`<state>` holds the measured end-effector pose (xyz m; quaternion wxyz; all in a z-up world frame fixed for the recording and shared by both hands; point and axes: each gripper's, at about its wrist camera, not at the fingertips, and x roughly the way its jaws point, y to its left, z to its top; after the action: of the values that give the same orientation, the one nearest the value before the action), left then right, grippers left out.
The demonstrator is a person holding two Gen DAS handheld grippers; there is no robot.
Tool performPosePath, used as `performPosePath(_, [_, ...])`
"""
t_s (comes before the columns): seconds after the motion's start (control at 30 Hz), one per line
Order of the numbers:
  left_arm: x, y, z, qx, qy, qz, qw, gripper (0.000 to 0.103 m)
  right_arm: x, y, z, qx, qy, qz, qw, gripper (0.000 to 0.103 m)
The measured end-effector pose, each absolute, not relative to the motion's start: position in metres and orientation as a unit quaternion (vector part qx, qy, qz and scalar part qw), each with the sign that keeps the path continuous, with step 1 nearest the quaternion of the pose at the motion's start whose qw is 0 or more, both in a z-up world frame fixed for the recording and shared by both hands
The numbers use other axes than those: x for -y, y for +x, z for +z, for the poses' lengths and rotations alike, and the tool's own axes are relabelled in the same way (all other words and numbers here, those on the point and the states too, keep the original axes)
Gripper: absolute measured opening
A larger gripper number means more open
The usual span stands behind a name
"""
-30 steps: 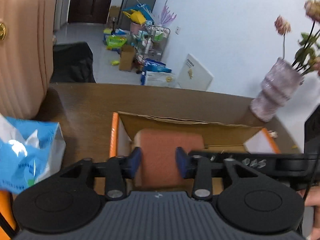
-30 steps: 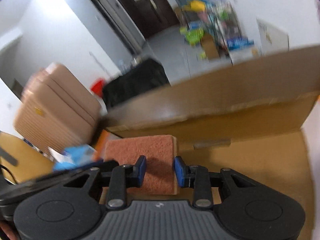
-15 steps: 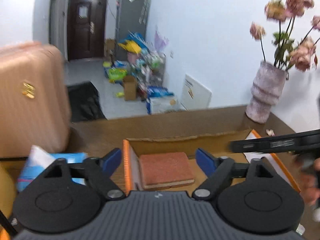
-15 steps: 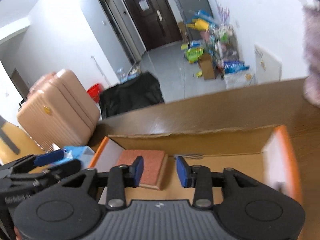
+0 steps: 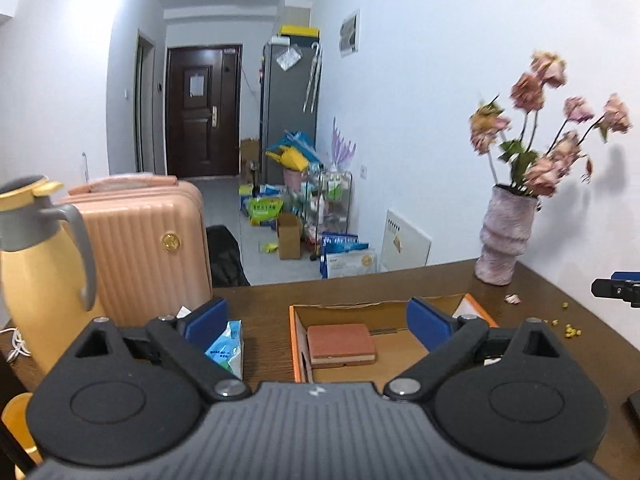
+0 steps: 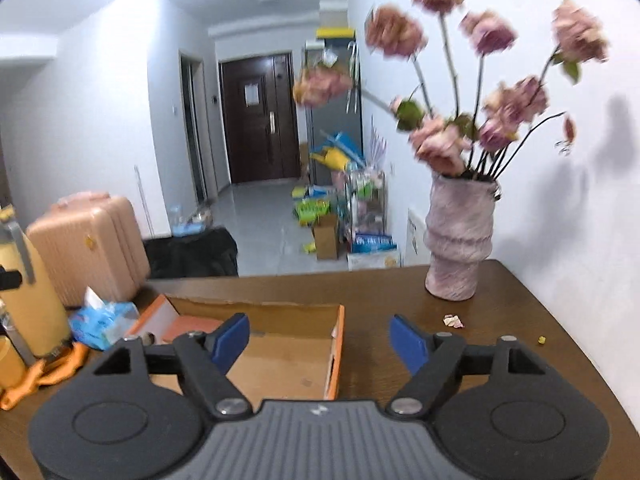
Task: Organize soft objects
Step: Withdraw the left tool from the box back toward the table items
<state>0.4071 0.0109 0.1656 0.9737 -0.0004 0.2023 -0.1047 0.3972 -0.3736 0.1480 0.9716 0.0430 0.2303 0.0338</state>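
A reddish-brown sponge (image 5: 342, 344) lies flat in the left part of an open cardboard box (image 5: 296, 340) with orange edges, on the brown table. My left gripper (image 5: 318, 318) hovers above and behind the box; its jaws are opening wide and hold nothing. My right gripper (image 6: 320, 338) stands over the box's right rim (image 6: 338, 344), its jaws also opening with nothing between them. In the right wrist view the sponge is mostly hidden behind the left finger. The right gripper's tip (image 5: 618, 290) shows at the left wrist view's right edge.
A blue tissue pack (image 5: 226, 346) lies left of the box, beside a yellow thermos jug (image 5: 40, 280). A pink vase (image 6: 456, 240) of dried flowers stands at the table's far right, with petals scattered near it. An orange cloth (image 6: 52, 368) lies by the jug. A pink suitcase (image 5: 148, 240) stands behind the table.
Both grippers have drawn back and up from the box and spread their jaws wide. The sponge they had flanked now lies alone in the box.
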Motion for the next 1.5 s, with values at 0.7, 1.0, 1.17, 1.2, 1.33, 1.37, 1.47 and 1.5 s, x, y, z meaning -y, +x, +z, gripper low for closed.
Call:
performPosePath(0.7, [-0.033, 0.105, 0.056, -0.104, -0.052, -0.125, 0.985, 0.103, 0.295, 0.091, 0.063, -0.083, -0.008, 0.091, 0.992, 0.094])
performPosePath(1.0, [-0.032, 0.072, 0.026, -0.148, -0.028, -0.127, 0.98, 0.103, 0.286, 0.04, 0.02, -0.123, 0.055, 0.102, 0.986, 0.097])
performPosePath(1.17, [-0.03, 0.082, 0.018, -0.161, -0.032, -0.127, 0.978, 0.103, 0.276, 0.048, 0.011, -0.131, 0.057, 0.1, 0.985, 0.092])
performPosePath(1.2, [-0.029, 0.083, 0.015, -0.162, -0.031, -0.126, 0.978, 0.103, 0.273, 0.05, 0.007, -0.135, 0.056, 0.107, 0.984, 0.084])
performPosePath(1.33, [-0.031, 0.107, 0.001, -0.188, -0.04, -0.114, 0.975, 0.103, 0.259, 0.074, -0.007, -0.169, 0.081, 0.154, 0.97, 0.064])
performPosePath(1.37, [-0.031, 0.117, -0.003, -0.198, -0.042, -0.105, 0.974, 0.103, 0.252, 0.085, -0.012, -0.183, 0.089, 0.174, 0.963, 0.056])
performPosePath(1.47, [-0.031, 0.144, -0.014, -0.22, -0.052, -0.092, 0.97, 0.103, 0.228, 0.121, -0.032, -0.227, 0.098, 0.205, 0.947, 0.051])
performPosePath(1.5, [-0.032, 0.153, -0.017, -0.226, -0.057, -0.09, 0.968, 0.103, 0.221, 0.132, -0.038, -0.239, 0.098, 0.208, 0.944, 0.051])
